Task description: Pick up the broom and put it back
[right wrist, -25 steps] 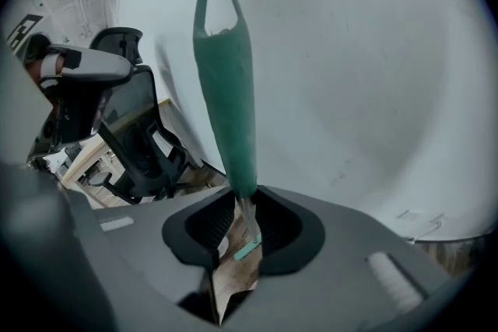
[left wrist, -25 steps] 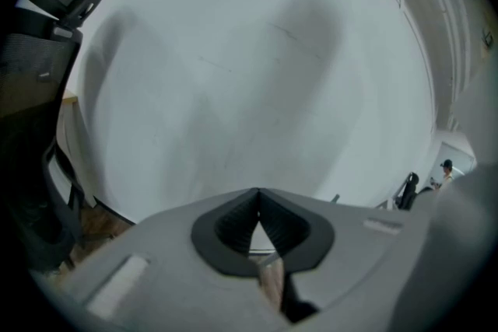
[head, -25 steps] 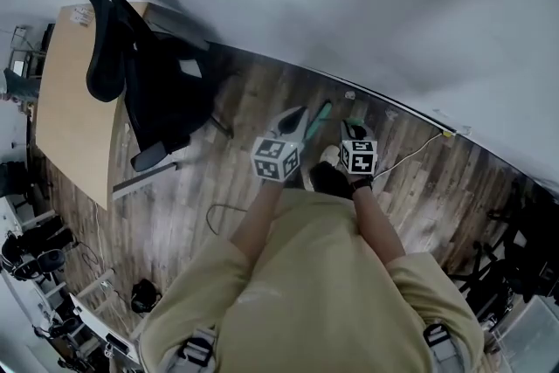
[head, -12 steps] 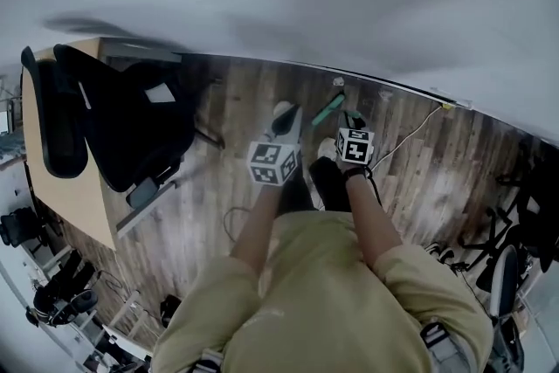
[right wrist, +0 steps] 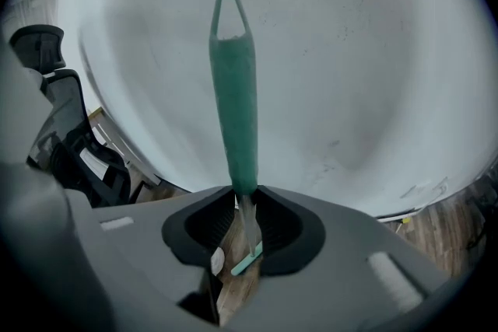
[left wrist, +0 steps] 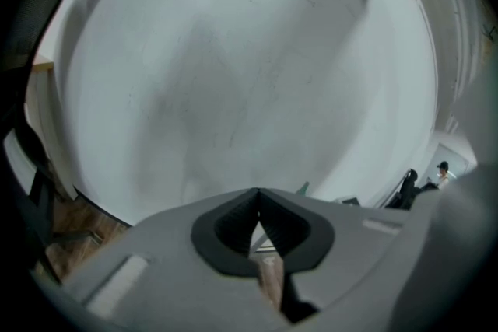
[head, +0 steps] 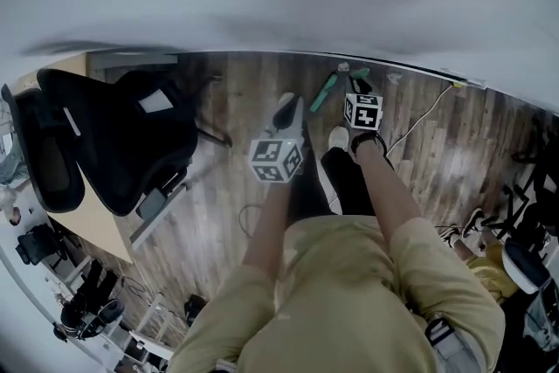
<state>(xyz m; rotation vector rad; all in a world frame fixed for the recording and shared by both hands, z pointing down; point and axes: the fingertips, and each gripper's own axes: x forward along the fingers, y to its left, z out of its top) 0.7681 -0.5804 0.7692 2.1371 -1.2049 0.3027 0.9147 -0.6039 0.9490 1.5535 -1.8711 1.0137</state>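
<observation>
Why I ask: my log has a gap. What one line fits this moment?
left gripper: shut, empty | right gripper: shut on broom | broom: handle toward wall

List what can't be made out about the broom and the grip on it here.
- Head of the broom: in the right gripper view, the shaft vanishes behind the body of the right gripper; in the head view, it is lost beneath that gripper.
- Teal strip below the jaws, right gripper view: mostly hidden, unidentifiable.
- Small items at the wall's foot, head view: too small.
</observation>
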